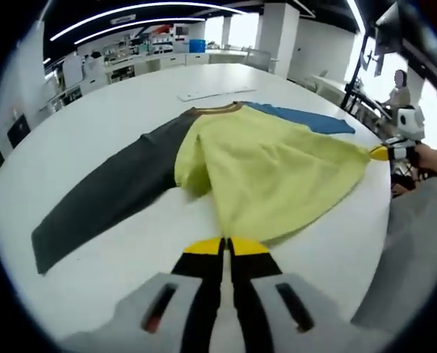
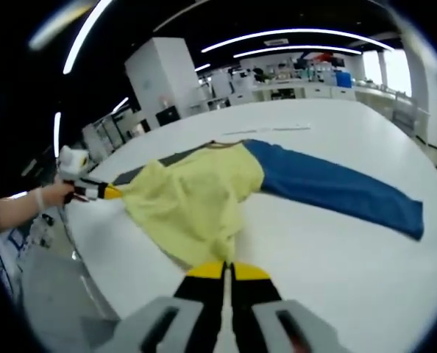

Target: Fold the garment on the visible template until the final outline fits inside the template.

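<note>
Left gripper view, left to right:
- Tabletop (image 1: 93, 125): white, round-edged, spans the frame.
- Garment (image 1: 270, 176): lies across frame centre. Dark grey sleeve (image 1: 101, 202) runs to lower left; yellow body bunched and creased at centre; blue sleeve (image 1: 307, 118) at upper right; brown collar at top.
- Left gripper (image 1: 226, 246): bottom centre, yellow-tipped jaws closed on the yellow hem.
- Pale strip (image 1: 215, 93): flat on the tabletop beyond the collar.
- Right gripper (image 1: 384, 153): right edge, at the garment's far corner.

Right gripper view, left to right:
- Hand (image 2: 53, 195) at left edge holds the left gripper (image 2: 112, 193), its yellow tip at the garment's corner.
- Garment (image 2: 196, 198): yellow body at centre, blue sleeve (image 2: 343, 187) stretching right.
- Right gripper (image 2: 227, 271): bottom centre, jaws closed on the yellow hem.
</note>
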